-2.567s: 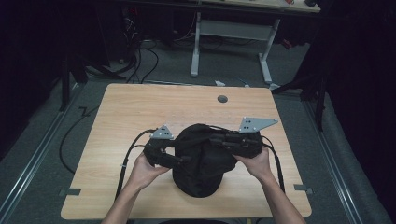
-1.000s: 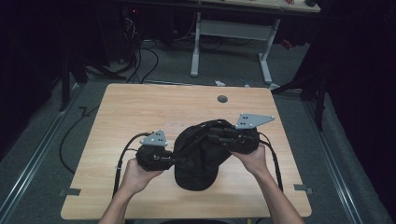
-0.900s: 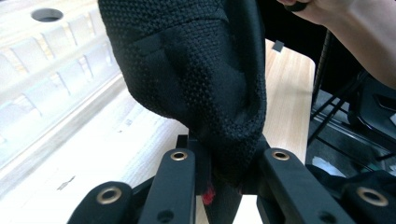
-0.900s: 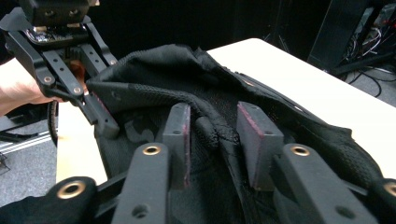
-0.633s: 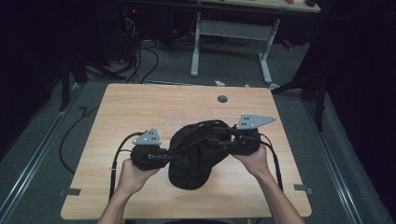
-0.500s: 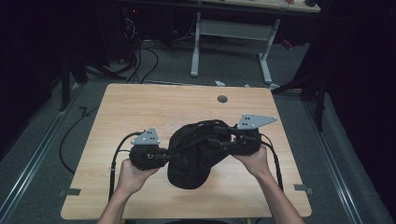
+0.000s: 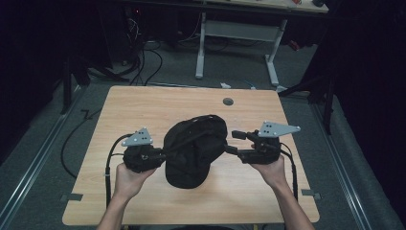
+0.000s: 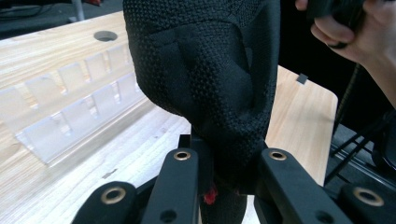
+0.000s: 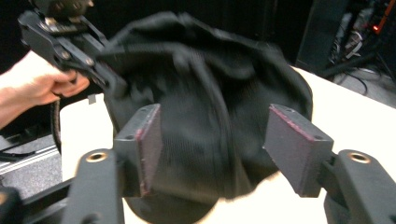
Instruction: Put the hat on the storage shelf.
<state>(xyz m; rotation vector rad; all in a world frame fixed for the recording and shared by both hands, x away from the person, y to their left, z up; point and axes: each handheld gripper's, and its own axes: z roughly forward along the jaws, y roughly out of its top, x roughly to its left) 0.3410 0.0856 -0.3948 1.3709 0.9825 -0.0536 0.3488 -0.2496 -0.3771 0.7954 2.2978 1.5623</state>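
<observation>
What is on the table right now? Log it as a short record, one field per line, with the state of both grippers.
item: black cap, mesh fabric, lying on the table
surface: wooden table with a round hole near its far edge
left gripper: shut on the cap, fabric pinched between its jaws
right gripper: open, jaws wide apart in front of the cap, not touching it
hands: left hand and right hand, each holding its gripper
floor: cables beyond the table

Dark room, grey floor (image 7: 43, 158)
</observation>
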